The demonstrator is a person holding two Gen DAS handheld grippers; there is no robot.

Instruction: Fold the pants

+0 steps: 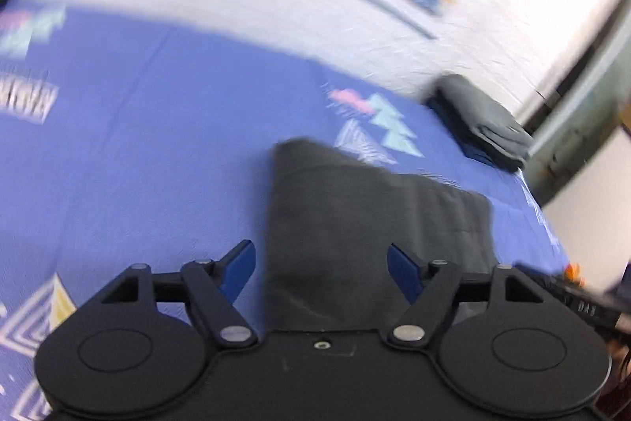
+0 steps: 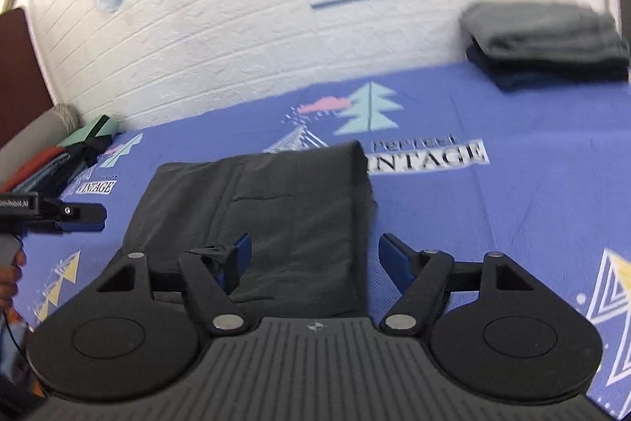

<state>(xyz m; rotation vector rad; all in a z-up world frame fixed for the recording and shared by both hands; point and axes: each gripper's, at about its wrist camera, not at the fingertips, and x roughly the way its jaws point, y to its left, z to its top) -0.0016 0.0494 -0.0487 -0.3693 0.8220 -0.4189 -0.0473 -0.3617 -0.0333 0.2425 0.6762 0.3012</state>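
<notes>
Pants: dark pants lie folded into a compact rectangle on the blue printed bedsheet, probably near done.
Left gripper: fingers wide, empty, over the pants' near edge (likely just let go or lining up).
Right gripper: wide, holding nothing, straddling the pants' right edge.
Stack: folded clothes well beyond the pants, by the white brick wall.

Matt dark cloth pants lie on a smooth printed blue sheet; behind it, a rough white brick wall.
</notes>
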